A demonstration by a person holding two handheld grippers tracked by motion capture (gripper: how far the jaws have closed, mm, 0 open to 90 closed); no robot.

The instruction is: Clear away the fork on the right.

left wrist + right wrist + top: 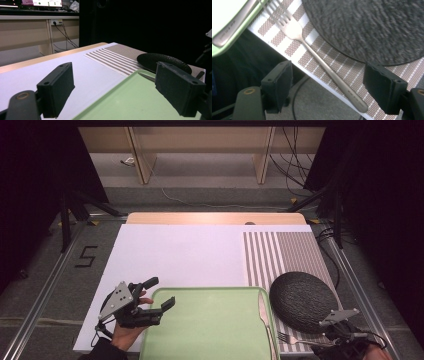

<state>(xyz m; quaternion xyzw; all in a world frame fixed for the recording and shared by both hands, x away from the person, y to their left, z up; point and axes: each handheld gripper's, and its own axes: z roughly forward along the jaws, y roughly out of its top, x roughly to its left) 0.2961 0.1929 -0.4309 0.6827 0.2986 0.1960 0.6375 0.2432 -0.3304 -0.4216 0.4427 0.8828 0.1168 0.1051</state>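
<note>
Fingers of the left gripper [156,296] stand spread with nothing between them, hovering over the near-left corner of the green tray [210,330], one finger [56,86] over the white bench [175,255] just off the tray's left rim and the other finger [178,88] above the tray's floor; the person's left hand [127,330] holds it from below. Moving right, a knife [263,312] lies along the tray's right edge, its long axis running from 12 to 6 o'clock in the high view. Right of the tray sits the striped placemat [280,252], with a dark round plate [302,300] on its near half. At about 7 o'clock from the plate, on the mat's near edge, lies the fork [312,50], apart from the plate's rim though close beside it. The right gripper [329,87] is by far the nearer of the two: its fingers [280,82] are spread wide and empty, and the fork's handle passes between them. In the right gripper view the fork's long axis runs from tines at 11 o'clock to handle end at 5 o'clock, so it lies skewed across the gap, not square to it. I judge the coming move to be a closing on the handle, which hinges on turning the fingers square to that axis and lowering them to the mat.
</note>
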